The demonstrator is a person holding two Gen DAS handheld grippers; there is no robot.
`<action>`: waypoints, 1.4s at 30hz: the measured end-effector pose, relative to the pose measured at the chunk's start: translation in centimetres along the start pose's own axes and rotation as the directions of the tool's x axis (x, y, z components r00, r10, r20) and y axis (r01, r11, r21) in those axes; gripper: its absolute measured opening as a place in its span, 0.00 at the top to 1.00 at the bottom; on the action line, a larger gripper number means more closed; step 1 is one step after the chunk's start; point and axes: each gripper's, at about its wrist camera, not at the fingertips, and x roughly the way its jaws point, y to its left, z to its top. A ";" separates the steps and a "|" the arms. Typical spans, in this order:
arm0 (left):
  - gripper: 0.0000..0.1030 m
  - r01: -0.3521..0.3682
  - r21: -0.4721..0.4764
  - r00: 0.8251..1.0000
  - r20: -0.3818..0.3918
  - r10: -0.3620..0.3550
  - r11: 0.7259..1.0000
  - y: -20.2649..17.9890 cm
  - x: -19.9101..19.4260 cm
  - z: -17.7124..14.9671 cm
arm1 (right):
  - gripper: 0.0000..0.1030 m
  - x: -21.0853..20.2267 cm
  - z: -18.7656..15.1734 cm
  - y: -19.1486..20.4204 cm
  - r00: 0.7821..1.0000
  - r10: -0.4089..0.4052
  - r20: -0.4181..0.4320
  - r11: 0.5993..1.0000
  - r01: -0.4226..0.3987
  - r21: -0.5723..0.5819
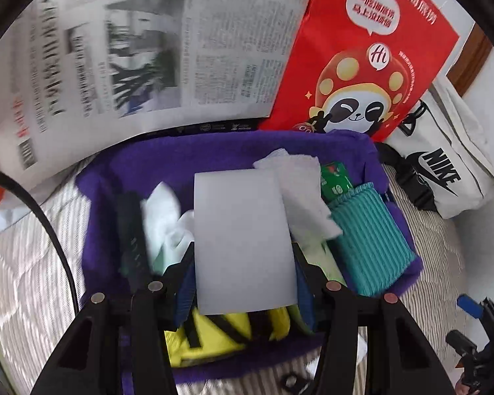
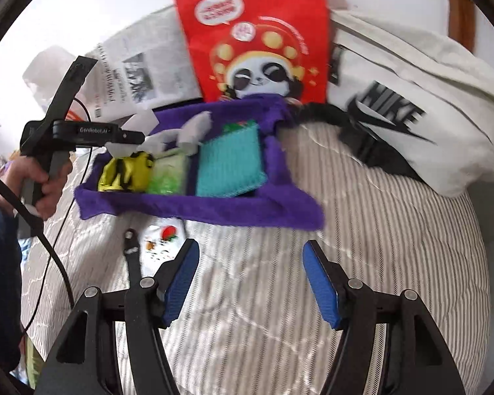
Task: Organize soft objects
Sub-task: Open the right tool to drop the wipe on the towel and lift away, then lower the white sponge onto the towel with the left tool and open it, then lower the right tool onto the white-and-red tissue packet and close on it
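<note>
While the left gripper (image 1: 245, 283) held a flat white foam block (image 1: 243, 240) over the purple cloth tray (image 1: 131, 164), the right gripper (image 2: 250, 283) waited wide open; letting go looked next.

- The left wrist camera is looking steeply down from close above the purple tray (image 1: 122, 177), which is filling the middle of its view.
- The right wrist camera is sitting farther back over the striped bed (image 2: 362, 263), facing the same purple tray (image 2: 214, 207) from lower.
- Both views are sharing the tray, red panda bag (image 1: 362, 65) (image 2: 257, 42), newspaper (image 1: 131, 49) (image 2: 131, 75) and white Nike bag (image 1: 451, 171) (image 2: 411, 98).
</note>
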 end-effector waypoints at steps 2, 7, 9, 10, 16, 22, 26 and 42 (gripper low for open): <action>0.52 -0.016 0.008 1.000 -0.007 0.016 1.000 -0.4 0.8 1.0 | 0.37 0.0 -0.4 -1.1 1.000 -0.011 -0.004 1.000 0.011 0.022; 0.52 -0.067 0.044 0.997 -0.041 0.069 0.997 -1.2 3.5 2.9 | 0.37 -0.5 -1.1 -2.8 1.000 -0.001 0.005 0.997 0.001 0.072; 0.51 -0.095 0.063 0.994 -0.053 0.098 0.994 -1.5 4.5 2.8 | 0.37 -0.4 -1.4 -3.0 1.000 -0.002 -0.002 0.997 0.002 0.073; 0.51 -0.112 0.076 0.991 -0.058 0.117 0.991 -1.6 5.0 2.7 | 0.37 -0.4 -1.5 -2.9 1.000 -0.002 -0.004 0.998 0.002 0.070; 0.50 -0.136 0.072 0.987 -0.072 0.142 0.988 -1.2 6.5 2.5 | 0.37 0.1 -2.2 -2.6 1.000 0.011 -0.026 0.998 -0.010 0.065; 0.40 -0.103 0.067 0.989 -0.098 0.109 0.992 -0.9 6.0 2.5 | 0.37 0.1 -2.4 -2.0 0.999 0.026 -0.032 0.998 -0.024 0.059; 0.39 -0.108 0.069 0.989 -0.092 0.114 0.992 -0.3 4.2 2.2 | 0.37 -0.1 -2.5 -1.3 0.999 0.037 -0.038 0.998 -0.035 0.051; 0.35 -0.113 0.023 0.992 -0.048 0.114 0.993 2.9 -4.9 -2.9 | 0.36 2.9 -3.9 5.5 0.987 0.127 -0.103 0.991 -0.129 -0.020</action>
